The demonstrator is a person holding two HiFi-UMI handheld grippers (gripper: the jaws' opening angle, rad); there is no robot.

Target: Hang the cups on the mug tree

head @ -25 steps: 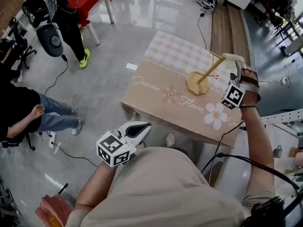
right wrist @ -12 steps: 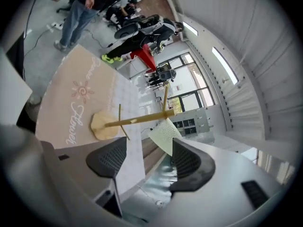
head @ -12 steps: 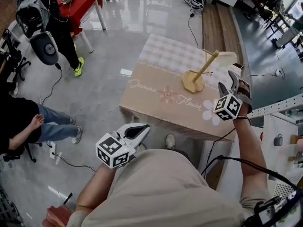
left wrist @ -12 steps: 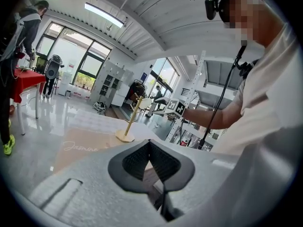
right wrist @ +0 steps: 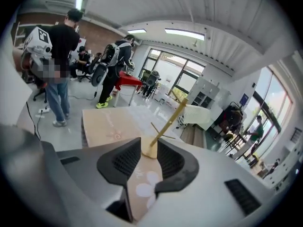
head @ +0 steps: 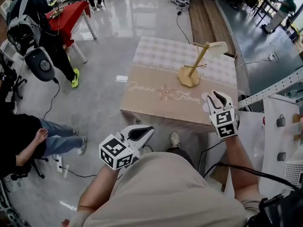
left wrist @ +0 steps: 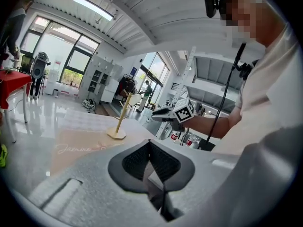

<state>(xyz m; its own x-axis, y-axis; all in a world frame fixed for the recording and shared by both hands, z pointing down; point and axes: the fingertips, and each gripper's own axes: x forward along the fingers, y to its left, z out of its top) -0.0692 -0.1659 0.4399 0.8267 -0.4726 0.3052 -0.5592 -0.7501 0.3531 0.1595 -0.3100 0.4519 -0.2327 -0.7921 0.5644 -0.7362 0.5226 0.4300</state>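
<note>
Retreat marks this moment: the right gripper (head: 217, 98) has pulled back from the mug tree (head: 195, 66) to the near edge of the table (head: 156, 65), and its jaws are closing with nothing between them. The cream cup (head: 218, 48) stays behind at the tree's top, apparently hooked on a peg, though its handle is too small to confirm. That cup looks hung. The left gripper (head: 138, 132) waits by the torso, jaws together and empty.
</note>
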